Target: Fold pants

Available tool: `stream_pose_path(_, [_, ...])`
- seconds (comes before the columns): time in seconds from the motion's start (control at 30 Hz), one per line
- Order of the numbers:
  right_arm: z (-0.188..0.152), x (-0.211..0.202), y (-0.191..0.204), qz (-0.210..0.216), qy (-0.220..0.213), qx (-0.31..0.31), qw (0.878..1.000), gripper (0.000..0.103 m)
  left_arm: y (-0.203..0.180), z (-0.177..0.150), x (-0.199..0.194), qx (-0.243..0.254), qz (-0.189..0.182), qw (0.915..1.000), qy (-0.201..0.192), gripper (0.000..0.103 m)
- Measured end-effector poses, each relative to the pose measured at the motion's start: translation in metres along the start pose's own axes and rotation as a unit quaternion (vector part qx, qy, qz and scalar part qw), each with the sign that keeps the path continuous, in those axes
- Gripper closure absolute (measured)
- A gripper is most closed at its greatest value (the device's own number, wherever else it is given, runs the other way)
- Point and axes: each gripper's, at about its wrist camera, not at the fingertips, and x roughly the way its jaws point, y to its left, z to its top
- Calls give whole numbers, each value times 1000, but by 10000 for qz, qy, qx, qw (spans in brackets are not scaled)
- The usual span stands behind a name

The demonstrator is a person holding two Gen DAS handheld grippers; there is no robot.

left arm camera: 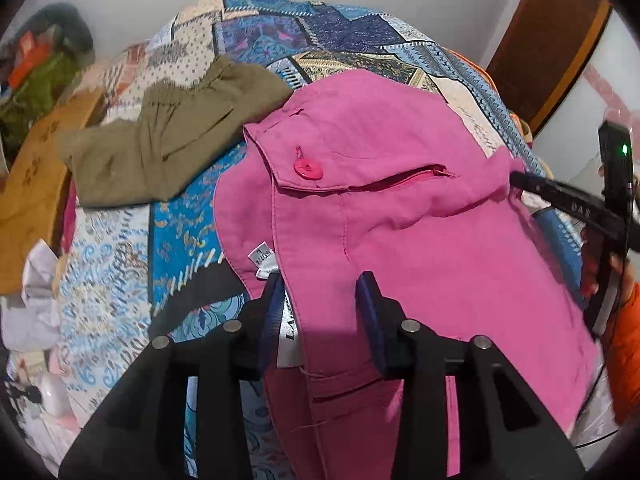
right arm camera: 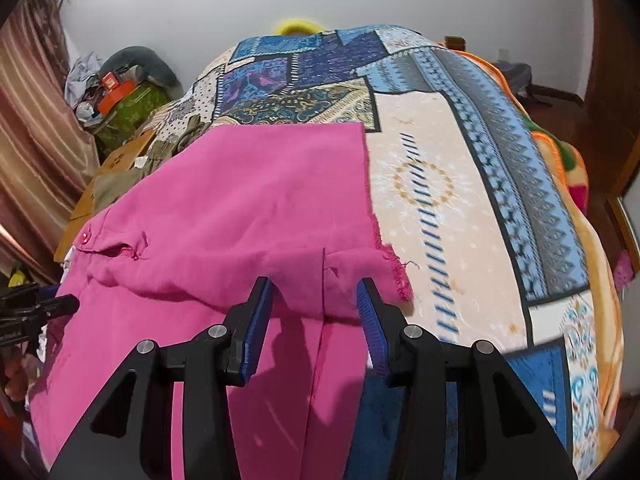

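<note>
bright pink cotton pants lie spread on a bed covered by a blue and cream patchwork-print blanket, waistband end toward the left wrist view, frayed leg hem toward the right wrist view. a round pink button sits on the waistband flap, with the open pink zipper just beside it. a white label shows at the inner waistband edge.

olive green folded garment lies on the blanket beside the pink pants, its corner touching or just under the waistband; cannot tell which. a tan cardboard box stands at the bed's left edge; contents not visible. beyond it, a cluttered heap of green and orange items by the wall, too blurred to name. striped brown curtain at far left in the right wrist view.

left hand-held gripper points steeply down over the waistband, blue pads apart, pink cloth and label lying between them but not pinched. right hand-held gripper points down at the leg hem, pads apart, a fold of pink cloth between them, not clamped. in the left wrist view the right tool's black finger touches the far edge of the pants, an orange sleeve behind it.
</note>
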Motion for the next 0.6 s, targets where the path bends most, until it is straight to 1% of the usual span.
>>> stream_pose_path(0.03, [0,0,1,-9,-41,-57,10000,83,-2,-1,-1,59,80,9999,-38,65])
stream_pose_path(0.07, [0,2,3,-48,-45,-112,9999,92,-5,-2,-1,121,172,9997,-76,66])
stream_pose_path(0.1, [0,5,5,-120,9,-145,9998,97,-6,-4,-2,173,266,9994,-112,66])
stream_pose_path(0.17, [-2,6,5,-148,9,-116,9998,98,-7,-6,-3,199,385,9990,-137,66])
stream_pose_path(0.23, [-4,9,4,-305,61,-193,9993,99,-4,-9,-4,130,470,9987,-120,67])
stream_pose_path(0.3, [-6,11,2,-415,168,-173,9988,99,2,-7,-6,29,447,9990,8,68])
stream_pose_path(0.37, [-5,12,-3,-472,247,-114,9985,99,4,-4,-12,74,367,9993,97,68])
stream_pose_path(0.43, [-3,11,-5,-448,323,-80,9984,99,6,2,-23,98,468,9988,-61,68])
stream_pose_path(0.47, [-3,8,-6,-423,300,-49,9986,99,7,7,-31,101,444,9988,-188,68])
stream_pose_path(0.6, [0,-14,-7,-385,156,11,9991,98,15,30,-41,-67,283,9988,-384,67])
